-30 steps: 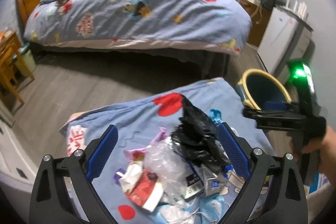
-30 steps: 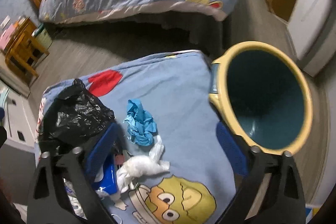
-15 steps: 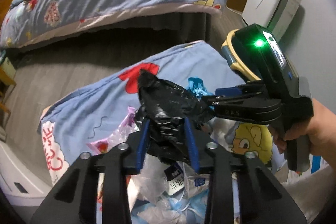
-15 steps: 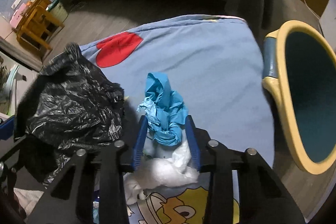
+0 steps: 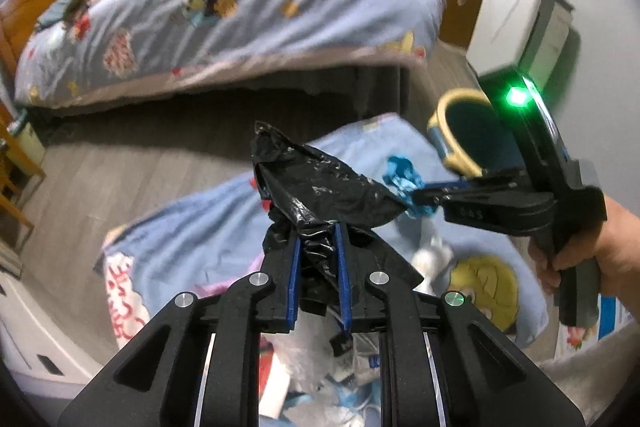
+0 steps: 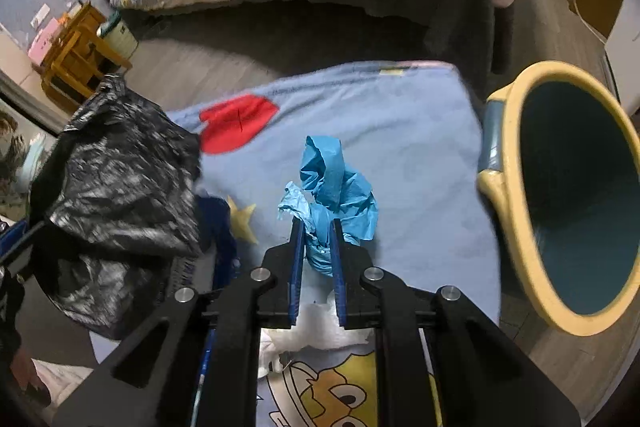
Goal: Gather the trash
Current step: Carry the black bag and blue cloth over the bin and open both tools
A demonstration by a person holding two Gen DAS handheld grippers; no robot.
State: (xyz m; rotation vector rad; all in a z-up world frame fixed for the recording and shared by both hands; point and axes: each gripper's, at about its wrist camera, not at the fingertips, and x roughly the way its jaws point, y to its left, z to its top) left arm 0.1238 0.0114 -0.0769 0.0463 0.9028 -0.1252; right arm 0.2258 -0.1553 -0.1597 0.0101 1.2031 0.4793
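**Pinching two soft scraps at once**

Closing on a black bag (image 5: pixel 320 187), the left gripper (image 5: pixel 318 247) has its blue pads nearly together, with crumpled film bunched between them. The bag sticks up and forward from the jaws above a blue cartoon cloth (image 6: pixel 400 131), over a heap of wrappers (image 5: pixel 304 359) that lies low in the left view.

The right gripper (image 6: pixel 316 247) is closing too, its pads narrowed onto a wad of blue paper (image 6: pixel 340 187), which rises from the jaws over the same cloth. A white wad (image 6: pixel 320 327) lies just under the fingers. The bin (image 6: pixel 516 195), yellow-rimmed and dark inside, stands just beside the cloth's right edge, its mouth tilted toward the camera.

Both pieces look very light and limp. The bag is thin, glossy film, likely slippery, so a hold on a gathered fold, as here, should grip better than on a single layer. It will flop and may trail or catch other litter. The paper is crushable and less slick; a pinch through its thick middle should keep it, though a loose edge could tear.
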